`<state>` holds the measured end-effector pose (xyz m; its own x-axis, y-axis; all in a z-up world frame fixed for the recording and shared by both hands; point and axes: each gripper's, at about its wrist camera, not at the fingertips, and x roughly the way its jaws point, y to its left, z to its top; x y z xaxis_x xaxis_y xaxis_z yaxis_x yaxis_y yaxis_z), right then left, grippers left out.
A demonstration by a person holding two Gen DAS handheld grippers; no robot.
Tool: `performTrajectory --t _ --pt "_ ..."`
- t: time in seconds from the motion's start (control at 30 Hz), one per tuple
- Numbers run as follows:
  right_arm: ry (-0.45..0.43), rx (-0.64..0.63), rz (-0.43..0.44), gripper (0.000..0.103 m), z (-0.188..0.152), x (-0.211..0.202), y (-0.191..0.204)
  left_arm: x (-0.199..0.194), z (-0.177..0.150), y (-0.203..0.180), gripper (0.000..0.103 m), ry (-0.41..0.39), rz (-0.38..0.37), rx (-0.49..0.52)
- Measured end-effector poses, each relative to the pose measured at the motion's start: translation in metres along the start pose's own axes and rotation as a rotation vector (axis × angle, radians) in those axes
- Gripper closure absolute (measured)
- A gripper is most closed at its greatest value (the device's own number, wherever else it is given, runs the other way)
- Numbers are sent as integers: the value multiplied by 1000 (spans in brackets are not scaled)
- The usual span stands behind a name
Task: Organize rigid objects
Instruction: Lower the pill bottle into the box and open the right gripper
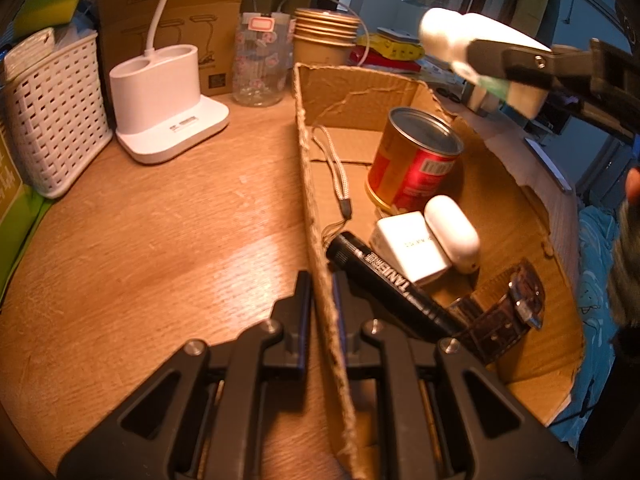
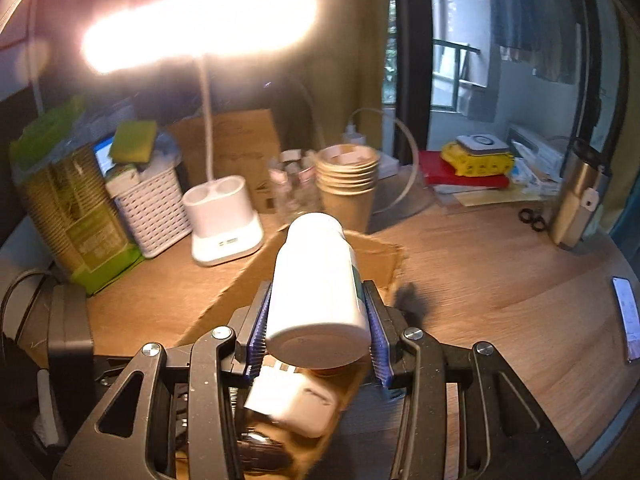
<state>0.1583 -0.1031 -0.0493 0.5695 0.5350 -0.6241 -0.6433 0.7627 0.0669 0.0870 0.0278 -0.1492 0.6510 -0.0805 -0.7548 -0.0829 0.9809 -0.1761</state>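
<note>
My left gripper (image 1: 320, 292) is shut on the near left wall of an open cardboard box (image 1: 310, 184). In the box lie a red and gold tin can (image 1: 416, 160), a white charger cube (image 1: 412, 246), a white earbud case (image 1: 452, 232), a black flashlight (image 1: 392, 284) with a grey lanyard, and a brown-strapped watch (image 1: 508, 312). My right gripper (image 2: 320, 312) is shut on a white plastic bottle (image 2: 316, 280), held above the box; it shows in the left wrist view (image 1: 472, 60) over the box's far right corner.
On the wooden desk stand a white lamp base (image 1: 164, 100), a white woven basket (image 1: 52, 116), a glass jar (image 1: 260, 64), stacked paper cups (image 1: 324, 36), a steel thermos (image 2: 580, 196), scissors (image 2: 532, 218) and a phone (image 2: 626, 316).
</note>
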Motion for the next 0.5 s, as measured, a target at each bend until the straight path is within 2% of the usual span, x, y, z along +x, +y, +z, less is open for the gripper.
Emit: performTrajectory --t 0.13,0.3,0.5 --pt "33 -19 30 58 -2 13 20 0 0 -1 91 0 -1 4" --pt "97 -51 11 58 1 37 38 1 0 -2 91 -2 4 8" --pt "159 -57 -25 58 0 51 39 2 0 -2 91 -3 4 10"
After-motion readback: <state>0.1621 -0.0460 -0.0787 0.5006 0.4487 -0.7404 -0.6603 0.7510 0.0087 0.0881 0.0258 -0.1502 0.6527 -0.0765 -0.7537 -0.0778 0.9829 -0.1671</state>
